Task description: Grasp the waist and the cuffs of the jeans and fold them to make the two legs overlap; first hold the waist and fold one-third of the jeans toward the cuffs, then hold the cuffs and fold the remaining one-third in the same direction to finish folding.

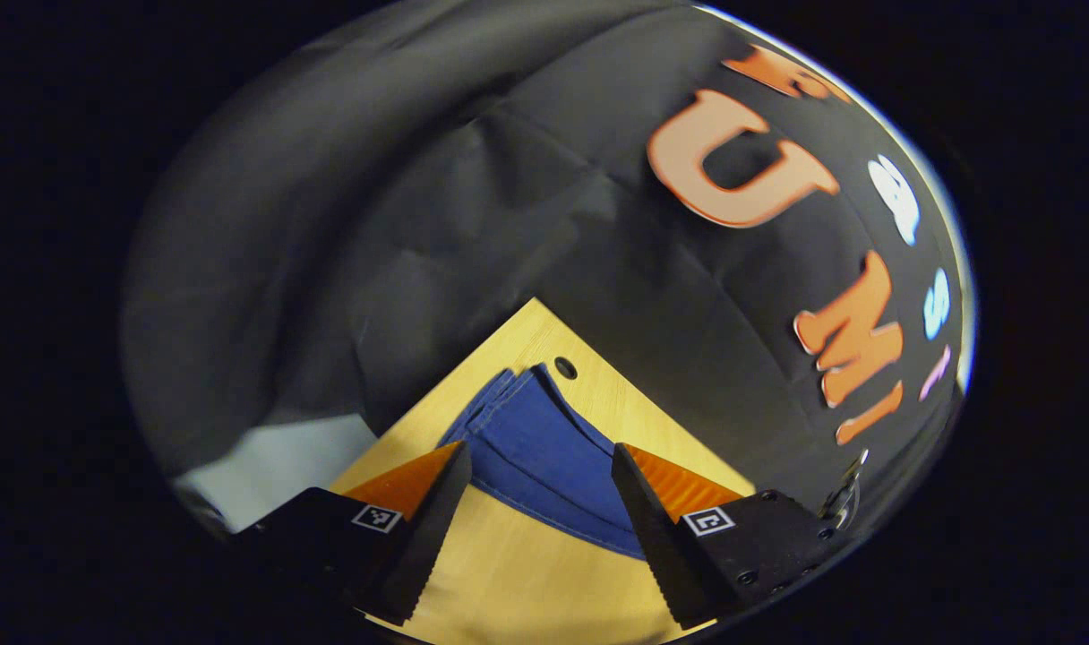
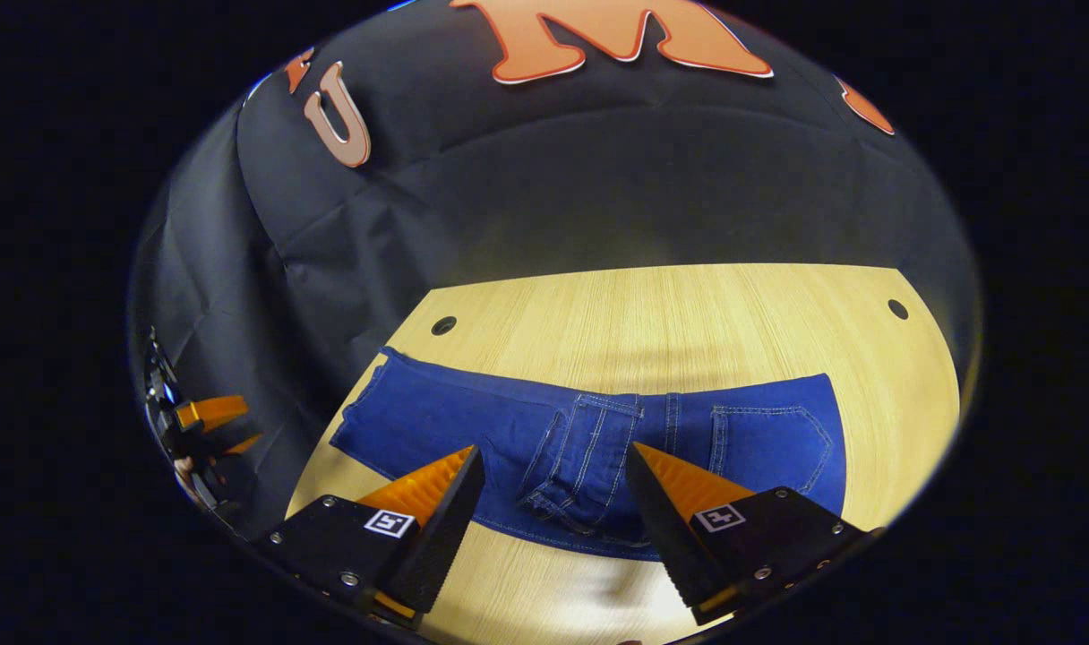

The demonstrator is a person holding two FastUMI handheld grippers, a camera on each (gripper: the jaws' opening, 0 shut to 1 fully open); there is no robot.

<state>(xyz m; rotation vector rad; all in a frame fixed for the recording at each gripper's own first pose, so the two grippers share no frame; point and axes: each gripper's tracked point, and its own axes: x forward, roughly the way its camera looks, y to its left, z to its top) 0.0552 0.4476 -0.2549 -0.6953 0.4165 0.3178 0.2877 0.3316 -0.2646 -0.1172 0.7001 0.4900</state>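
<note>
Blue jeans [image 2: 598, 439] are spread flat on the wooden table [image 2: 688, 313]; both the left gripper [image 1: 540, 470] and right gripper [image 2: 553, 475] are held apart above them, the denim's 6 o'clock edge partly hidden.

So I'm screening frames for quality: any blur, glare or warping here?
Left gripper view: sharp, dim wall, jeans lit. Right gripper view: sharp, fisheye bows the table edge; a pale glare patch on the wood between the open right gripper fingers.
</note>
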